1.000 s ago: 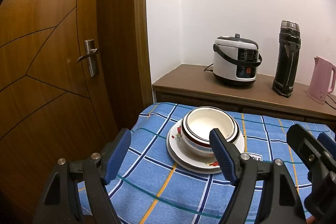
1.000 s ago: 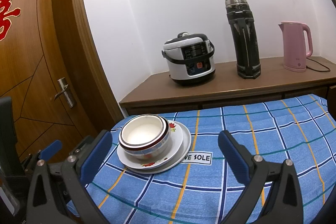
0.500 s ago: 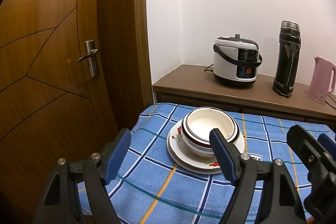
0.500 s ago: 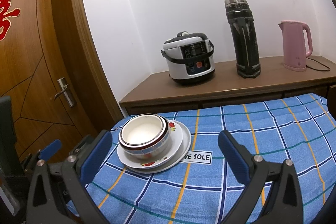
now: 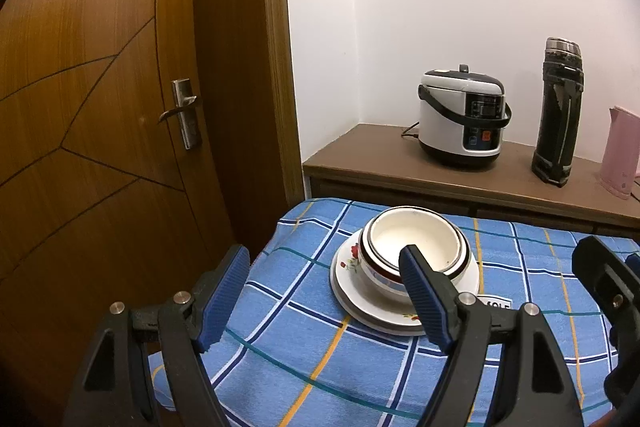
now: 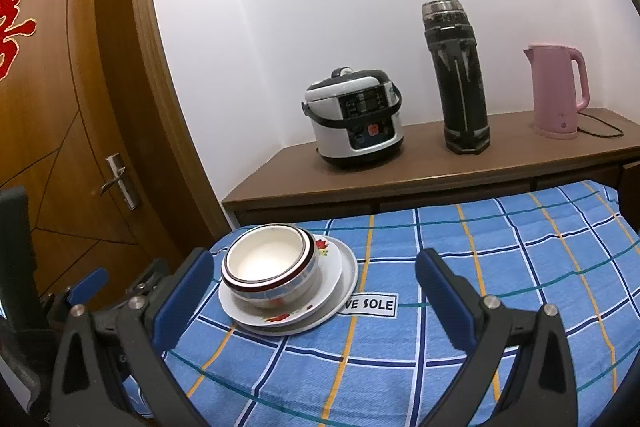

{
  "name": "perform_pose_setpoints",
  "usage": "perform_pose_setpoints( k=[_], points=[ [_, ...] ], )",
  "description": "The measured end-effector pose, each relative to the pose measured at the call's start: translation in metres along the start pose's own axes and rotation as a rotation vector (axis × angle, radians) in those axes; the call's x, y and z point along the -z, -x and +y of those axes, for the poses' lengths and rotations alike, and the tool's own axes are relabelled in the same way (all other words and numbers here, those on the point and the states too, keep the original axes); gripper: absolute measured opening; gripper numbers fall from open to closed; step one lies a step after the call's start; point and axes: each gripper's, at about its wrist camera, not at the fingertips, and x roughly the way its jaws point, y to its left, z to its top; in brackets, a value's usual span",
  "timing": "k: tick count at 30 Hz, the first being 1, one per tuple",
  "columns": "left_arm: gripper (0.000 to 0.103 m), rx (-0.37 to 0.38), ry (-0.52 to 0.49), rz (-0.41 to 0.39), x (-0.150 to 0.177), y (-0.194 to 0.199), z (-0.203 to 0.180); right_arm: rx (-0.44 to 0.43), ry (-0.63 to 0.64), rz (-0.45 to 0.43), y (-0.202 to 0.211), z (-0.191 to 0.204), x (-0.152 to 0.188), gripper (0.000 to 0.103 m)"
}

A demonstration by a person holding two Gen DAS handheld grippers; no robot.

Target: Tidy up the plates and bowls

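Bowls and plates are gathered in one pile near the left end of the blue plaid tablecloth (image 6: pixel 460 315): white ceramic bowls with dark red rims (image 6: pixel 269 269), nested one inside another, sit on a stack of white flowered plates (image 6: pixel 332 291). How many bowls are nested I cannot tell for sure — at least two rims show.

The left gripper (image 5: pixel 324 295) hangs short of the pile with its blue-padded jaws spread wide and nothing between them; its right-hand pad overlaps the near rim of the bowls in the left wrist view, but that looks like line of sight rather than contact. The right gripper (image 6: pixel 314 293) is likewise agape and empty, with the pile seen just inside its left-hand pad.

Judging by how things lie, the sorting looks finished, or else not begun — both tools are simply poised in front of the stack. If more is wanted, the next move would call for bringing one gripper forward and down so a pad goes inside the top bowl's rim and the other outside, then closing gently; glazed ware is likely to slip.

On the wooden sideboard (image 6: pixel 400 179) behind stand a white rice cooker (image 6: pixel 354 119), a tall black flask (image 6: pixel 458 75) and a pink kettle (image 6: pixel 558 91).
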Motion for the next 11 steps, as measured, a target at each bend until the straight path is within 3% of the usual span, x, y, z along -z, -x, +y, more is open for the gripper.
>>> perform_pose_setpoints(
  k=[11],
  points=[
    [0.079, 0.007, -0.01, -0.008, 0.0, 0.0023, -0.0022, -0.002, 0.001, 0.008, -0.0018, 0.0006, 0.0001, 0.103]
  ],
)
